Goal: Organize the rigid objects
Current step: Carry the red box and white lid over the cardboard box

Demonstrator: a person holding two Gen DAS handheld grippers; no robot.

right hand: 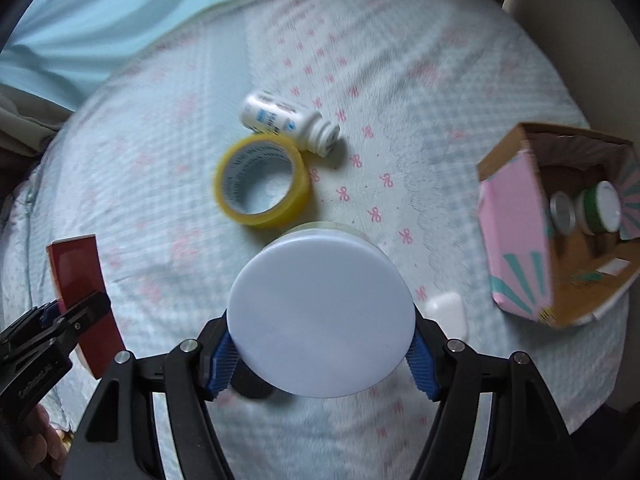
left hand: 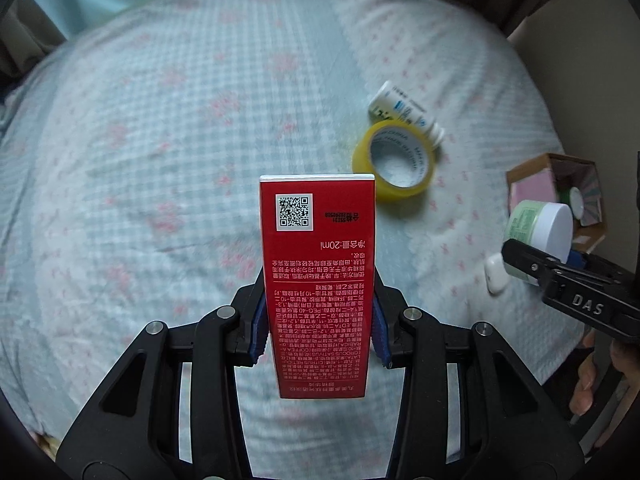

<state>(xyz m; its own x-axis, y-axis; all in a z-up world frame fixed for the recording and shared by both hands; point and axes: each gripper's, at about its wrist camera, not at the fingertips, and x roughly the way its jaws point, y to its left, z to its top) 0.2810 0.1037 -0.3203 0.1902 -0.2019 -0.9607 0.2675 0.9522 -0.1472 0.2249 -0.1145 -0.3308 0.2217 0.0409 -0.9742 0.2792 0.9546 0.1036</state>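
Red box (left hand: 318, 280), stiff, light card, sits clamped by its long sides in your left gripper (left hand: 318, 320) above the bed, while your right gripper (right hand: 322, 344) clasps the slick-lidded jar (right hand: 320, 316) near the carton (right hand: 516, 240) at right.

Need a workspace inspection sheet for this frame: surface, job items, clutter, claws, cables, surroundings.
Surface: bed cover, checked, pink bow print.
Job's things: red box in left claw; white-lidded jar in right claw; tape roll, white bottle lying on its side, touching; small white case.
Clutter: nothing seen.
Claws: left claw shut on box; right claw shut on jar.
Cables: nothing seen.
Surroundings: open cardboard box holding two small jars; curtains behind.
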